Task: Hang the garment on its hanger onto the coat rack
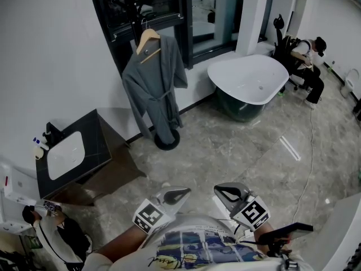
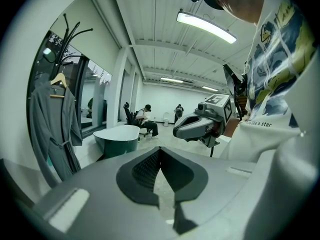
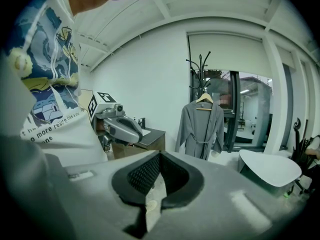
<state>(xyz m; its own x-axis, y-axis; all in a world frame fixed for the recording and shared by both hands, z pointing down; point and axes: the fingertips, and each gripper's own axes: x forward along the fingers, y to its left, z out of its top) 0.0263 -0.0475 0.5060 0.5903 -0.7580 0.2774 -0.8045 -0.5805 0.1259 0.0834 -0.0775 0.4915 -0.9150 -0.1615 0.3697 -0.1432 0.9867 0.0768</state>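
A grey robe [image 1: 155, 89] hangs on a wooden hanger [image 1: 148, 41] from the black coat rack [image 1: 135, 10] by the window. It also shows in the left gripper view, robe [image 2: 52, 129] on rack [image 2: 70, 34], and in the right gripper view, robe [image 3: 202, 129] under hanger [image 3: 204, 99]. My left gripper [image 1: 180, 193] and right gripper [image 1: 223, 192] are held close to my chest, far from the rack. The left gripper [image 2: 160, 151] is shut with nothing in it. The right gripper [image 3: 159, 156] is shut and empty too.
A white bathtub [image 1: 248, 83] stands right of the rack. A dark vanity with a white basin [image 1: 73, 151] sits at the left wall. One person sits at the back right [image 1: 304, 61], another is at the lower left [image 1: 53, 230]. A cable [image 1: 307, 168] runs along the floor.
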